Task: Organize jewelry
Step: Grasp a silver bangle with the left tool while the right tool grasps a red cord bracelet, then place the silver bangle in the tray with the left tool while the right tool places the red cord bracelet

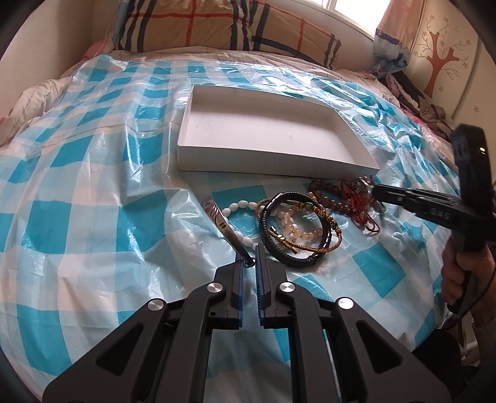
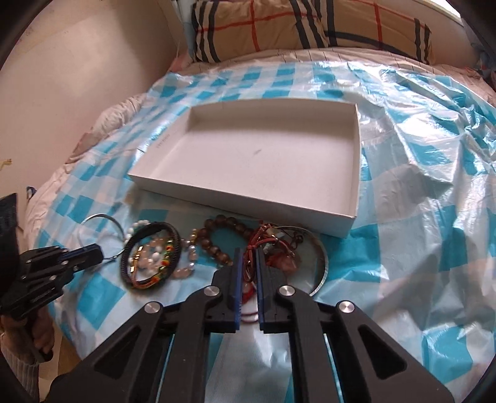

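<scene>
A shallow white box lies empty on the checked plastic sheet. In front of it lies a heap of jewelry: a black braided bracelet, pale bead bracelets, a brown bead bracelet and a red cord piece. My left gripper is shut on the edge of a silver bangle. My right gripper is shut on the red cord piece, beside another thin silver bangle.
The blue-and-white plastic sheet covers a bed. A plaid pillow lies behind the box. A wall is to the left, and clothes are piled at the right.
</scene>
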A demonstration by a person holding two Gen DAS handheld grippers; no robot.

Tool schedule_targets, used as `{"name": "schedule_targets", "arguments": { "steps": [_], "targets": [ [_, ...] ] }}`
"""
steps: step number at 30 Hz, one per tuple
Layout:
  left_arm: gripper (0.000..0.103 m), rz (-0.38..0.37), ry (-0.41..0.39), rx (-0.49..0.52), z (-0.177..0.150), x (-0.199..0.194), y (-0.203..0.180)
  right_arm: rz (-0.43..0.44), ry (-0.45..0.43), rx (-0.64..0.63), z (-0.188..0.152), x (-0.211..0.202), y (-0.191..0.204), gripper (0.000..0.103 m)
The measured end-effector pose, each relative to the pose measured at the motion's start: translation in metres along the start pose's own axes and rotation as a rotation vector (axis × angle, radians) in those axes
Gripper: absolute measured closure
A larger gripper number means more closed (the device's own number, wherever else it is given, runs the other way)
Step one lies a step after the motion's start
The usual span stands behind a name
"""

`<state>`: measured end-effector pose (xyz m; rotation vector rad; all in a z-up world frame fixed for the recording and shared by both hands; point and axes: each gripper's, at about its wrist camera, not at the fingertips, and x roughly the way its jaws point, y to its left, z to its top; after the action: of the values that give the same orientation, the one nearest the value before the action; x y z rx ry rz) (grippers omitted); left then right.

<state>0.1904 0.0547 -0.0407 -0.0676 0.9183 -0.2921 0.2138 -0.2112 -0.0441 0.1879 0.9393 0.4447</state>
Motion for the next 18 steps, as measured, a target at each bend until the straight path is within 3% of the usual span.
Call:
{"name": "schedule_targets", "arguments": {
  "steps": [1,9,12,18],
  "targets": [
    [0.097,-0.001,-0.006,-0.003,-0.001,-0.002,0.001,0.009,-0.017,0.008,-0.002,-0.009,-0.001,0.100],
    [0.097,0.002,-0.040,0.008,-0.001,-0.021,-0.002,0.037,-0.085,0.028,-0.005,-0.041,-0.006,0.099],
    [0.097,-0.003,-0.050,0.015,0.001,-0.028,-0.006,0.095,-0.135,0.049,-0.005,-0.057,-0.007,0.100],
    [0.098,-0.042,-0.071,0.037,0.013,-0.037,-0.015,0.096,-0.168,0.018,0.008,-0.071,-0.003,0.100]
  ]
}}
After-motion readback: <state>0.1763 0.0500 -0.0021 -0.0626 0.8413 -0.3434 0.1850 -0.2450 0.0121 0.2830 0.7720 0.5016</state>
